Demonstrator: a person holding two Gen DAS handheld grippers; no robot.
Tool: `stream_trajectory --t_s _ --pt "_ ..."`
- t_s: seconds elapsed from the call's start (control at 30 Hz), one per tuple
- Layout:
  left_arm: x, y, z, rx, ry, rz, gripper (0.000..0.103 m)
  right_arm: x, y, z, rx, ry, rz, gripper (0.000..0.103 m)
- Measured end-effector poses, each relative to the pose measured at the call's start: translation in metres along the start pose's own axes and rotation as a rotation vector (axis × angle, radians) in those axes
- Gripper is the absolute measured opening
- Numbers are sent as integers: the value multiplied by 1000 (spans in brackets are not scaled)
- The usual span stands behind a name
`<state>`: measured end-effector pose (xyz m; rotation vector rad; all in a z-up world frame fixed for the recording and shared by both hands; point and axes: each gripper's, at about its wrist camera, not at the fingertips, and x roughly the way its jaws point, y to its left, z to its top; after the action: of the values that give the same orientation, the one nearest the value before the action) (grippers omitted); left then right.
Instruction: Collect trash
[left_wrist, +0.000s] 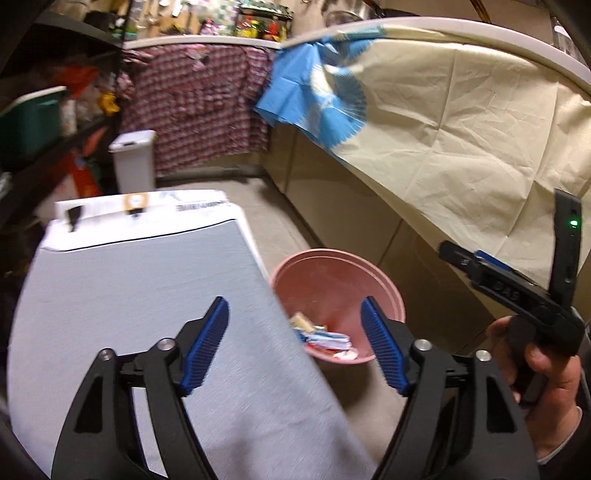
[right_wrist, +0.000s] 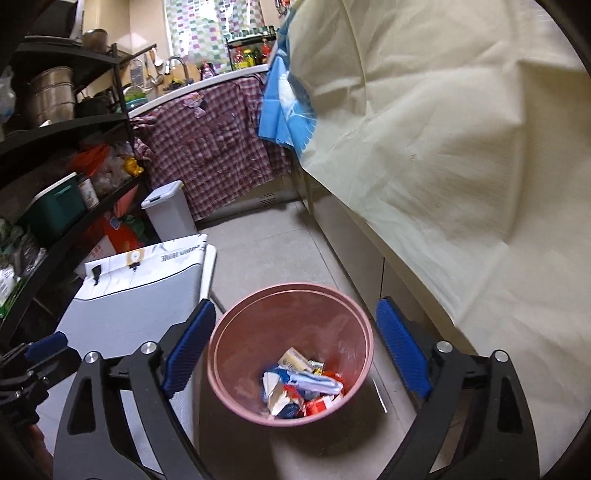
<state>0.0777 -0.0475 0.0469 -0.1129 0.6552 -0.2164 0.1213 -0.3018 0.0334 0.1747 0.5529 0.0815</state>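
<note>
We see a pink plastic wastebasket standing on the pale tiled floor, round and tapering, its smooth inner wall scuffed. At its bottom lies the trash: crumpled wrappers and paper scraps in white, blue, red and tan. The right hand-held gripper hangs above the basket with its ribbed blue pads spread wide and nothing between them. The left hand-held gripper is likewise released and empty; we find it over the edge of a white, flat-topped appliance that stands just beside the basket and covers part of its rim in the left wrist view. To the right, a creased cream cloth drapes down from the table over the cabinet fronts. A blue cloth and a red checked fabric hang farther back, near a small white lidded bin. Dark metal shelving crowded with pots and boxes lines the left side.
</note>
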Motion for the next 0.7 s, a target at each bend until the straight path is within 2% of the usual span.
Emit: stream_trajectory --t_s 0.17,0.4,0.57,0.7 --pt "-27 11 -22 -47 14 77 82 -36 12 -16 -36 -32 0 96" --pt "-50 16 -51 -101 33 192 87 -68 30 -49 -100 -7 -11 98" --pt "-60 15 -73 -136 42 205 87 -83 39 -67 -139 -4 -28 98" --pt "-59 7 -80 -109 45 204 87 -84 47 -73 -187 4 -53 98"
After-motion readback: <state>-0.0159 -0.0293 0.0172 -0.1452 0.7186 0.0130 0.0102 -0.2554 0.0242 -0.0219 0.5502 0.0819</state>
